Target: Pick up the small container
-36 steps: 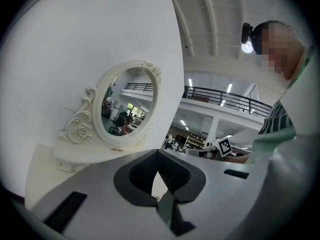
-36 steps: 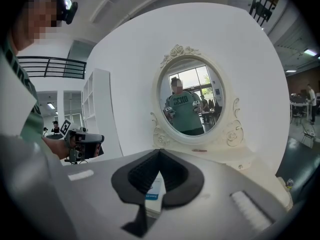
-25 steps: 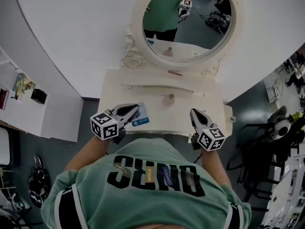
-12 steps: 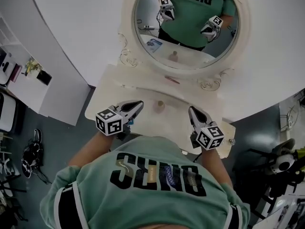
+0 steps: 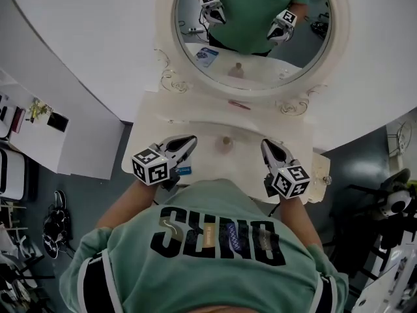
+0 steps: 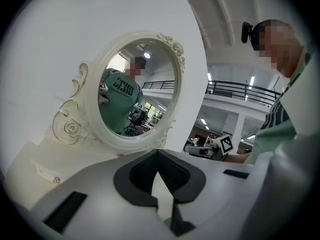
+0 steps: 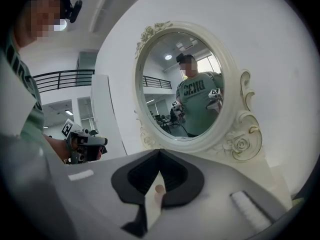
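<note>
The small container (image 5: 227, 141), a little tan pot with a lid, stands on the white vanity table (image 5: 296, 150) in front of the oval mirror (image 5: 254, 31). My left gripper (image 5: 191, 139) hovers to its left and my right gripper (image 5: 266, 145) to its right, both pointing at the mirror and apart from the pot. In the right gripper view the container (image 7: 159, 189) shows through the gap behind the closed tips of the right gripper (image 7: 159, 151). The left gripper (image 6: 158, 151) has its tips together, with nothing between them.
A blue card (image 5: 184, 170) lies on the table under the left gripper. A thin red stick (image 5: 240, 104) rests at the foot of the mirror. White shelves (image 5: 39, 119) stand to the left, and a chair (image 5: 391, 207) to the right.
Both grippers have moved forward over the table and now flank the container. The left one now covers most of the blue card. The mirror now reflects both grippers.
</note>
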Demonstrator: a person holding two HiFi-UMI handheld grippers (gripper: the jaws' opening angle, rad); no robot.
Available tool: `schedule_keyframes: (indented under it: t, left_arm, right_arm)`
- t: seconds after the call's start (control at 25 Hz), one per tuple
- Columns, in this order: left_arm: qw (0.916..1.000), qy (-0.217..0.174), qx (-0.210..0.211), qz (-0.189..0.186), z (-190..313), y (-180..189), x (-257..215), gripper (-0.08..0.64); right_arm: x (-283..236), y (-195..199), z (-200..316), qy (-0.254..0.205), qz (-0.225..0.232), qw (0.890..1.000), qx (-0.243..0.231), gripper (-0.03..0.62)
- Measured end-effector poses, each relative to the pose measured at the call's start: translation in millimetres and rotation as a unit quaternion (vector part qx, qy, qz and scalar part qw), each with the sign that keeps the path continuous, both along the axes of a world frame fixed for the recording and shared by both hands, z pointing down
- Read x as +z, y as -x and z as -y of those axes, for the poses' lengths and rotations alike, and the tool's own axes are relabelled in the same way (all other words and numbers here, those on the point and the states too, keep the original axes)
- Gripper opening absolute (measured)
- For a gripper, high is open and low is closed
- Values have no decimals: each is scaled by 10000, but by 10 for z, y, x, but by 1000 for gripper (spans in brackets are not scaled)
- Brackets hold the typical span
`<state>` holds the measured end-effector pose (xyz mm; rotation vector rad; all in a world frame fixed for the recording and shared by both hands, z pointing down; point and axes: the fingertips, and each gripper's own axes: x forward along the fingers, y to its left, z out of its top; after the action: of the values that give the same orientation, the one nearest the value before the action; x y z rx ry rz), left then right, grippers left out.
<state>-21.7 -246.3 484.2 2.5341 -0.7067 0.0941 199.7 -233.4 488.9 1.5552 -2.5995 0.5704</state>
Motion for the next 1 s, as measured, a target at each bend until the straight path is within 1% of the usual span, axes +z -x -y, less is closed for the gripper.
schedule_keyframes:
  t: [0.28, 0.48, 0.8, 1.0]
  left_arm:
    - [9997, -54, 214, -137, 134, 81, -23, 5]
    - [9997, -96, 161, -158, 142, 118, -36, 5]
    - [9998, -51, 167, -76, 97, -5, -13, 5]
    - [9997, -78, 198, 98, 94, -91, 68, 5]
  right_arm:
    - [-175, 77, 46, -114, -144, 9996, 195, 9]
    - [-322, 79, 60, -270, -170, 9994, 165, 9]
    - [-307, 19, 139, -288, -151, 9995, 59, 9]
    - [-242, 42, 169, -259, -120, 9996, -44, 9]
